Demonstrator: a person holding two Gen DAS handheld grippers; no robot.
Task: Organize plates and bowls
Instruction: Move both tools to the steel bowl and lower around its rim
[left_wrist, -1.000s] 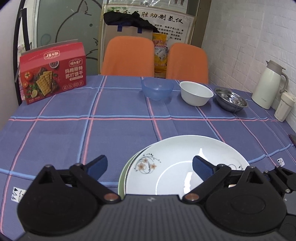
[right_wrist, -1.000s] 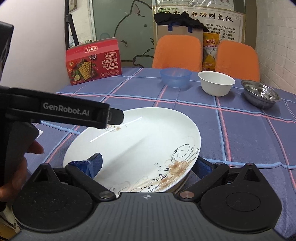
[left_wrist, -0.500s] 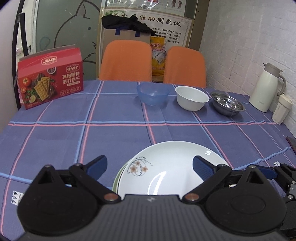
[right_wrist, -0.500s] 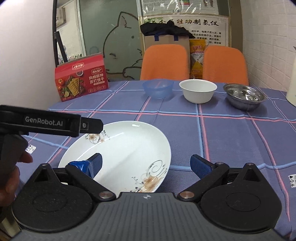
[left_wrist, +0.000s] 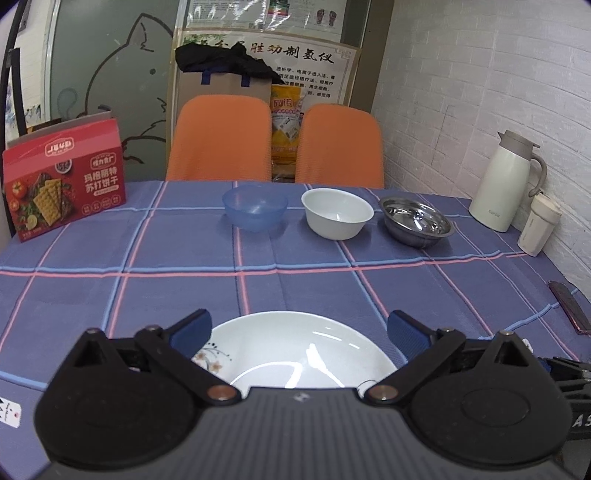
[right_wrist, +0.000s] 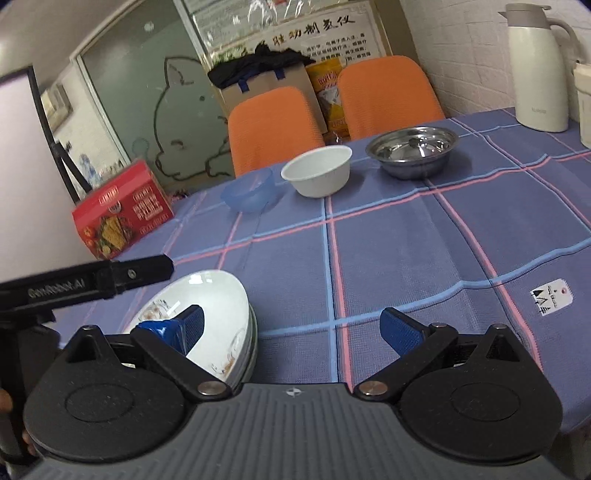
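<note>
You are holding the left gripper (left_wrist: 298, 325) spread wide above the floral white plate (left_wrist: 295, 350), gripping nothing. You are holding the right gripper (right_wrist: 291, 326) just as wide and just as empty; its left fingertip (right_wrist: 192, 321) is showing in front of the plate stack (right_wrist: 207, 325) (whether it is touching, the view is not telling). The stack is sitting on the near part of the plaid tablecloth (left_wrist: 110, 288). Across the far side, the blue plastic bowl (left_wrist: 255, 206), the white bowl (left_wrist: 337, 212) and the steel bowl (left_wrist: 415, 219) are sitting in a row, apart from one another, between the red cracker box (left_wrist: 64, 177) and the cream thermos jug (left_wrist: 508, 181).
</note>
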